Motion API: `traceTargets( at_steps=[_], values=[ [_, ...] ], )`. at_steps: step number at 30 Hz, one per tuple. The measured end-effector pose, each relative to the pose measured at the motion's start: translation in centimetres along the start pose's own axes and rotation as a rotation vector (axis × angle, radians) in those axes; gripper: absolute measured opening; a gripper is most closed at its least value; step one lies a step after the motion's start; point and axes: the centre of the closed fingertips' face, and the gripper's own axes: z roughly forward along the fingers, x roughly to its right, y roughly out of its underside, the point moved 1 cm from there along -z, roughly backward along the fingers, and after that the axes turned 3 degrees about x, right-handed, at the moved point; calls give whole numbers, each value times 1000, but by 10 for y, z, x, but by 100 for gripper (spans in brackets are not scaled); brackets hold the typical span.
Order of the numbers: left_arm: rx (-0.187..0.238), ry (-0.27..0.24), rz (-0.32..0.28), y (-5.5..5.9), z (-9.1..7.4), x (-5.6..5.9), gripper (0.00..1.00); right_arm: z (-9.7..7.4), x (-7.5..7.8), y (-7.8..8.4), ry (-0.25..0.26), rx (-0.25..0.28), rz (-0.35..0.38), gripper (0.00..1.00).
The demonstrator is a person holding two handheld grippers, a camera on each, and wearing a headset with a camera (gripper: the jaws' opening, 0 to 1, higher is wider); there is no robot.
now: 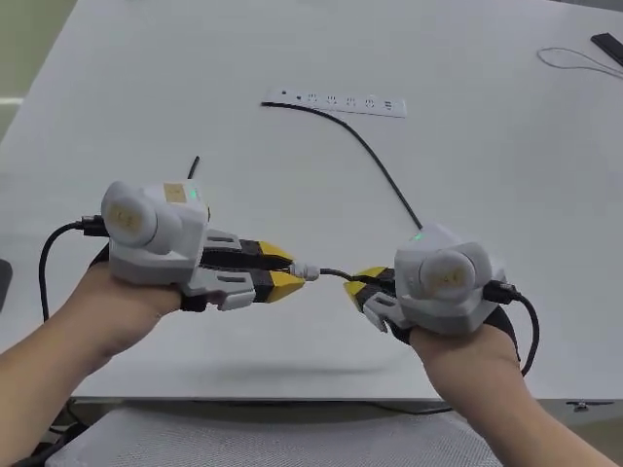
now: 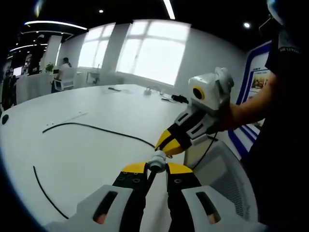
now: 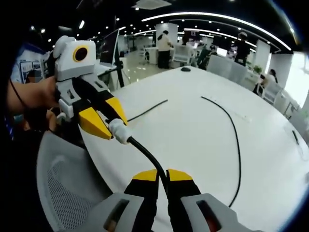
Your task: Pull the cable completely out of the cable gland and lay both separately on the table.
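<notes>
Above the table's front edge my left gripper (image 1: 288, 274) is shut on a white cable gland (image 1: 305, 271). A short black cable (image 1: 335, 274) runs out of the gland to my right gripper (image 1: 358, 284), which is shut on it. In the left gripper view the gland (image 2: 157, 160) sits between the yellow fingertips, with the right gripper (image 2: 166, 143) just beyond. The right gripper view has the cable (image 3: 145, 153) rising from its jaws to the gland (image 3: 119, 129), held by the left gripper (image 3: 108, 123).
A white power strip (image 1: 341, 101) lies at the back of the white table (image 1: 243, 58), its black cord (image 1: 370, 154) curving toward me. A short black cable piece (image 1: 194, 166) lies left of centre. The back right corner holds a thin wire (image 1: 574, 60) and a dark object (image 1: 608, 46).
</notes>
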Motion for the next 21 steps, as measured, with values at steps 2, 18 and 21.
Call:
traceTargets(
  at_steps=[2, 18, 21],
  values=[
    [0, 0, -1, 0, -1, -1, 15, 1, 2, 3, 4, -7, 4, 0],
    [7, 5, -10, 1, -1, 2, 15, 1, 21, 35, 40, -53, 169, 0],
    [-1, 1, -11, 3, -1, 1, 15, 1, 20, 36, 34, -57, 139, 0]
  ],
)
